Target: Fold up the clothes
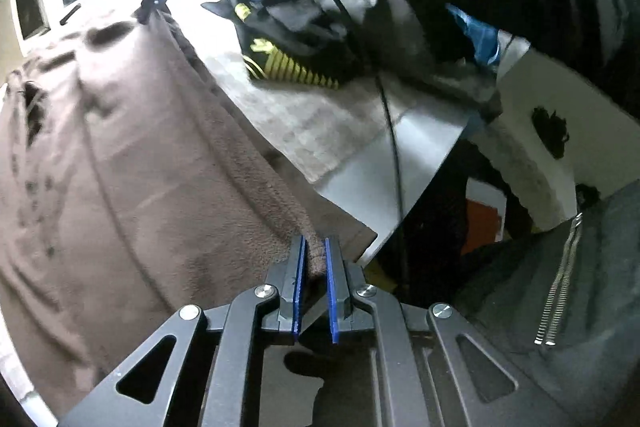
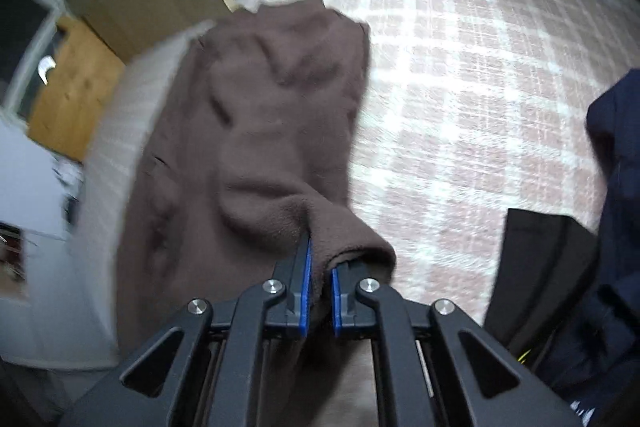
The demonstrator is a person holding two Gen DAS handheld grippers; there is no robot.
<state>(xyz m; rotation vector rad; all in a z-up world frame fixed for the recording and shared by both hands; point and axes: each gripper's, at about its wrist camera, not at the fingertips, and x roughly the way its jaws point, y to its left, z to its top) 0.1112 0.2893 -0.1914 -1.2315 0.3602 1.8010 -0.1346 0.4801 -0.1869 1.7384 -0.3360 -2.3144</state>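
I have my left hand-held gripper (image 1: 316, 259) and right hand-held gripper (image 2: 320, 267) each clamped on the brown fleece garment (image 2: 256, 131), whose length runs straight ahead of both over the bed (image 2: 460, 107).

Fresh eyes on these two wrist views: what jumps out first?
The brown fleece garment fills both views, pinched at an edge by the left gripper and by the right gripper. Behind it in the left view lies a dark clothes pile with yellow stripes; the right view shows a checked rug.
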